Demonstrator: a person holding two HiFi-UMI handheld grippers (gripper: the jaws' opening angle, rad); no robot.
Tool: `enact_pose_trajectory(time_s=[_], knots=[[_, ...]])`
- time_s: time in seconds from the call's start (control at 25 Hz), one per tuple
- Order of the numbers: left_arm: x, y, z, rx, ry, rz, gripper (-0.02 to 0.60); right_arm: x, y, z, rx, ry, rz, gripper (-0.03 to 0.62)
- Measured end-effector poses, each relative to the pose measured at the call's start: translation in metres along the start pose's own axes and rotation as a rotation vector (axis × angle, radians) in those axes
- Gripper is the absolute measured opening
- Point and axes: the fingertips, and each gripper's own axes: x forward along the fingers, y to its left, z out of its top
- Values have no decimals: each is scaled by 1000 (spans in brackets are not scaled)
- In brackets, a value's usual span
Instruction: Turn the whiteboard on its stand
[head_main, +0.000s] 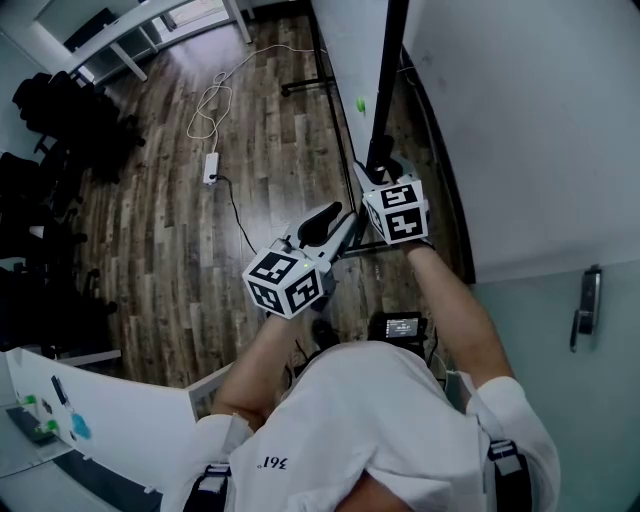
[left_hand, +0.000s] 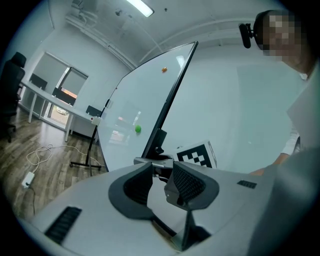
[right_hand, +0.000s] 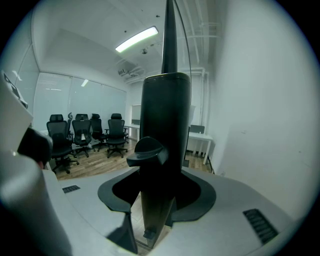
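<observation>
**Right gripper clamped on the upright, left gripper open**

We saw the whiteboard (left_hand: 135, 112) upright on its stand (head_main: 388, 90), along the right edge of the wooden floor (head_main: 200, 250) and near the pale wall (head_main: 520, 120). 1 green magnet (left_hand: 138, 129) sat low on the board's face and 1 orange magnet (left_hand: 164, 69) sat near its top edge.

The right gripper (right_hand: 160, 172) had its 2 jaws closed on the stand's black upright (right_hand: 165, 105), which filled the space between them. A black knob (right_hand: 147, 151) stuck out from the upright just above the jaws. In the head view this gripper's marker cube (head_main: 397, 210) sat right against the foot of the upright.

The left gripper (left_hand: 161, 172) was just beside the right one. Its 2 jaws stood apart and its ribbed pads (left_hand: 189, 182) gripped nothing. Past them we saw the other gripper's marker cube and the board's dark edge.

A white cable with a power strip (head_main: 211, 165) lay toward the middle of the floor, well apart from the stand. Black office chairs (right_hand: 95, 132) stood at the floor's far side.
</observation>
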Motion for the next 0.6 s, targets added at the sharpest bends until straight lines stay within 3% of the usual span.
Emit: enact_pose_trajectory(time_s=[0.32,0.6], knots=[[25,-2,48,93,-61,-27,137,-9,2,3,7,-24,-12,193],[55,-10,56,143,-52,-62,138,-16,6,-3,19,-17,-3,193]])
